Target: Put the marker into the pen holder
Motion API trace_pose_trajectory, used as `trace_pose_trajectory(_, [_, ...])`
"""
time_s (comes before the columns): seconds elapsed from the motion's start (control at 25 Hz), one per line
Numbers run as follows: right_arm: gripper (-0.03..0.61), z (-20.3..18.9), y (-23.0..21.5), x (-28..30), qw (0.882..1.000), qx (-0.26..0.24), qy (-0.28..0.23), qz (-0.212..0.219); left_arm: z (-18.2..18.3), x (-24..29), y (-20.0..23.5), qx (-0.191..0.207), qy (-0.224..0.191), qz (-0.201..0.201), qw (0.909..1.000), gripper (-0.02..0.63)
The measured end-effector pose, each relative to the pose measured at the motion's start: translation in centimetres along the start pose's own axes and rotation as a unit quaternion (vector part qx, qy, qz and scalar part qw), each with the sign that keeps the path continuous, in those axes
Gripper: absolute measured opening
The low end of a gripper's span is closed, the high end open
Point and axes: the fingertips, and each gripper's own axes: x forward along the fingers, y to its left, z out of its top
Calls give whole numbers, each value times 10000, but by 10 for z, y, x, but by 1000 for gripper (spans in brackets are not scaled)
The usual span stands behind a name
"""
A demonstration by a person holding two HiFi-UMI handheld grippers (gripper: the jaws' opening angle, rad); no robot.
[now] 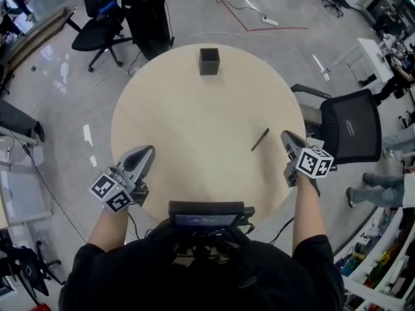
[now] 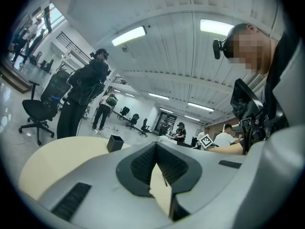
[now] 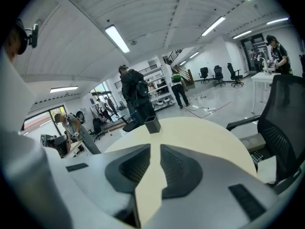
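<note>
— Where is the marker?

— The marker (image 1: 260, 139) lies flat on the right half of the counter (image 1: 188, 128). It is just left of my right gripper (image 1: 287, 137) and not touching it. Its long axis runs on a slant, one end near and left, the other far and right. I cannot tell which end is the tip.

— And the pen holder?

— The pen holder (image 1: 209, 61) is black and square. It stands upright at the counter's far edge, well apart from the marker.

— Your jaws?

— Both are clenched on nothing. My left gripper (image 1: 146, 153) hovers at the near left edge, its jaws meeting at the tips. The right jaws are pressed all but together, with only a sliver of counter showing between them.

— The surface and the room?

— The counter is round, pale beige and plain. Around it is a glossy grey floor (image 1: 71, 102). A black mesh chair (image 1: 350, 131) stands just right of the counter. An office chair (image 1: 97, 31) stands far left, beside a person in black (image 1: 148, 11). A red line (image 1: 259, 26) crosses the floor beyond.
</note>
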Motion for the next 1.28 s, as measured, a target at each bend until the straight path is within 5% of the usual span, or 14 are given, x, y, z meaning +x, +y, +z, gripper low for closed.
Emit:
trace_pose_trajectory(0.08, [93, -7, -20, 17, 9993, 107, 326, -171, -3, 2, 3, -26, 19, 6, 10000, 2])
trace_pose_trajectory(0.24, [156, -32, -58, 53, 9921, 280, 1067, -606, -7, 8, 11, -49, 80, 44, 9999, 2])
trace_pose_trajectory(0.84, [158, -127, -158, 135, 9269, 881, 2899, -2215, -28, 36, 60, -157, 402, 192, 9989, 2])
trace_pose_trajectory(1.28, [158, -144, -171, 150, 9076, 743, 3221, -2589, -42, 45, 78, -303, 514, 228, 9980, 2])
